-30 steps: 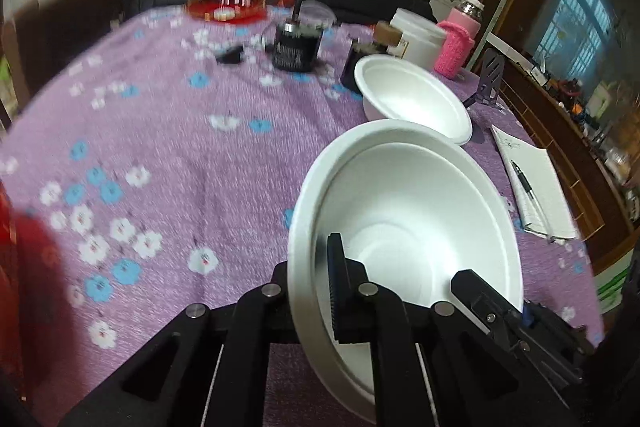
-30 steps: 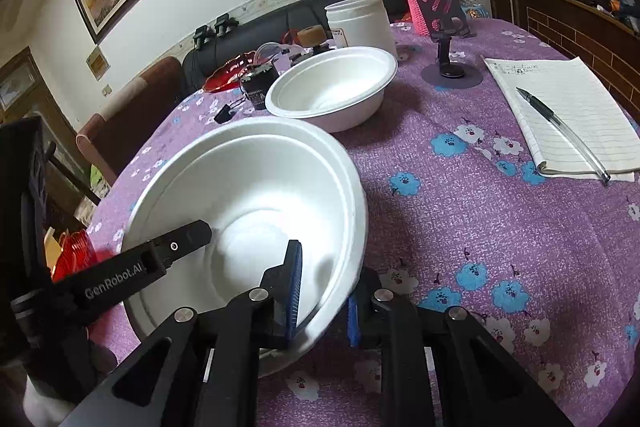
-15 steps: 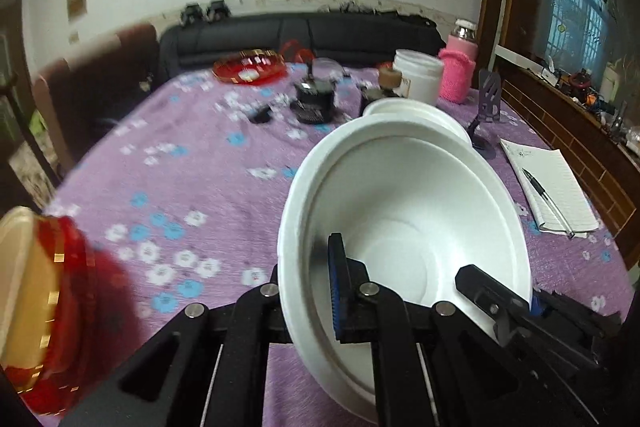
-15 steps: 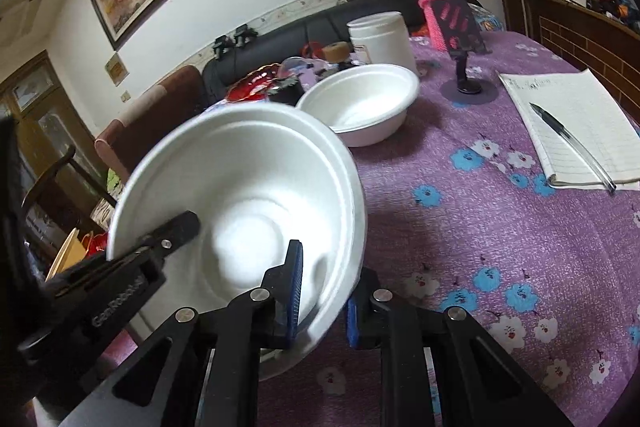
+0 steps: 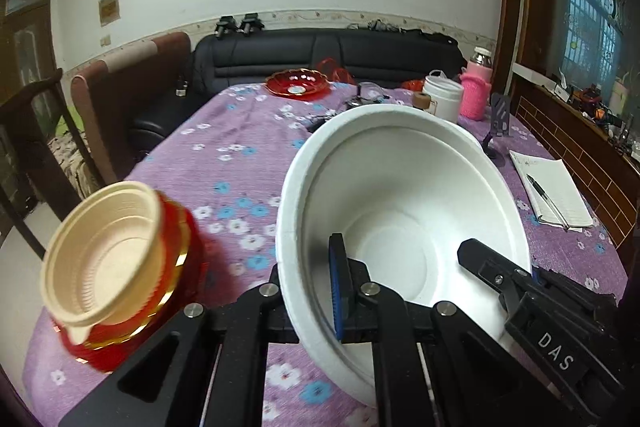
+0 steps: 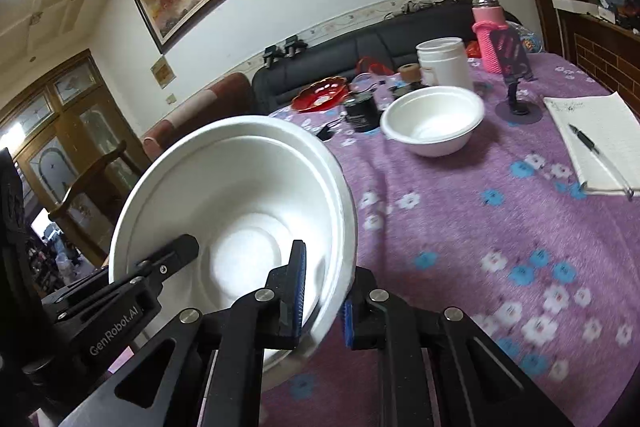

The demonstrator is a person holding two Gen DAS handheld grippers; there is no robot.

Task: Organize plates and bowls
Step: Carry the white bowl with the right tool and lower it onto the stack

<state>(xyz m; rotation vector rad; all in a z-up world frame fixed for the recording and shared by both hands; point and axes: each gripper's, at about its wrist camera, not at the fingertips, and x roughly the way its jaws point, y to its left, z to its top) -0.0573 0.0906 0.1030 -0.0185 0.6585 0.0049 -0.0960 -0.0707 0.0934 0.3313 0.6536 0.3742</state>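
A: White bowl (image 5: 404, 195) up off the purple tablecloth (image 5: 224, 163), tilted, gripped from both sides. The left gripper (image 5: 316, 287) has its jaws pinched tight on the near rim; the right gripper (image 6: 324, 291) is clamped on the opposite rim, one pad inside, one outside.

B: Just left of it there's a cream bowl (image 5: 100, 251) sitting in a red and gold one (image 5: 176, 263).

A: Further along the table, a second white bowl (image 6: 434, 125) sits flat, notebook (image 6: 600, 139) and pen (image 6: 583, 138) to its right. Behind it a white tub (image 6: 444, 63), a pink bottle (image 6: 490, 35), and a red glass dish (image 6: 320, 93) near the black sofa (image 5: 320, 55).
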